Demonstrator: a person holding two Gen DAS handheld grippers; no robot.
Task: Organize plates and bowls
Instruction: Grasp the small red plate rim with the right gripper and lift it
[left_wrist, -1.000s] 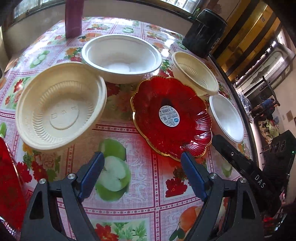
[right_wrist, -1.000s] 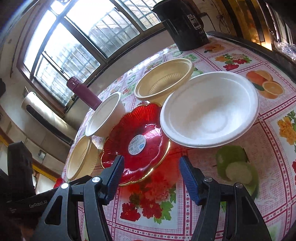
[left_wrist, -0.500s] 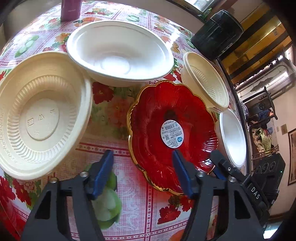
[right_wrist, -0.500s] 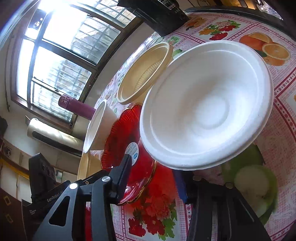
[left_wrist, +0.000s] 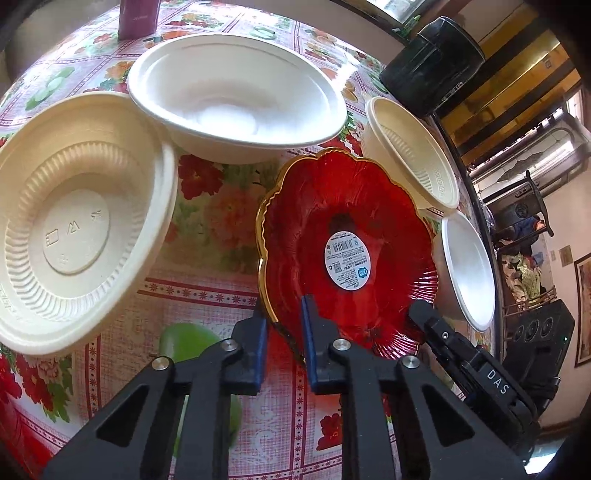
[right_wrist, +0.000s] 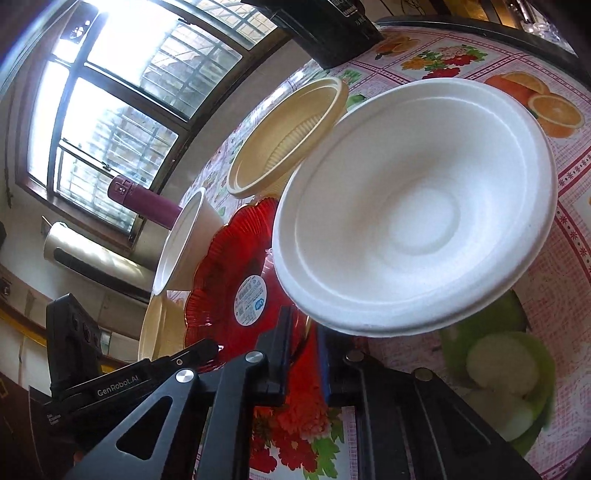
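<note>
On the table, lower centre of the left wrist view: I see my left gripper clamped tight on the gold rim of the red plate; one blue pad sits outside the rim, the other inside

Red plate: centre right of the left wrist view; scalloped, gold-edged, an oval white sticker in its middle; in the right wrist view it lies left of centre, partly behind the white bowl

Right gripper: bottom centre of the right wrist view; I read its jaws as drawn nearly together, with the plate's edge and the lower rim of the near white bowl at its tips; which of the two it pinches I cannot tell

Near white bowl: fills the centre right of the right wrist view, tilted; at the right edge of the left wrist view, just beside the plate

Large white bowl: upper centre of the left wrist view, its rim over the plate's far edge

Ribbed cream bowl: left of the left wrist view, tilted toward me

Second cream bowl: upper right, just beside the plate

Maroon flask: left of centre in the right wrist view, below the window

Black container: upper right of the left wrist view
</note>
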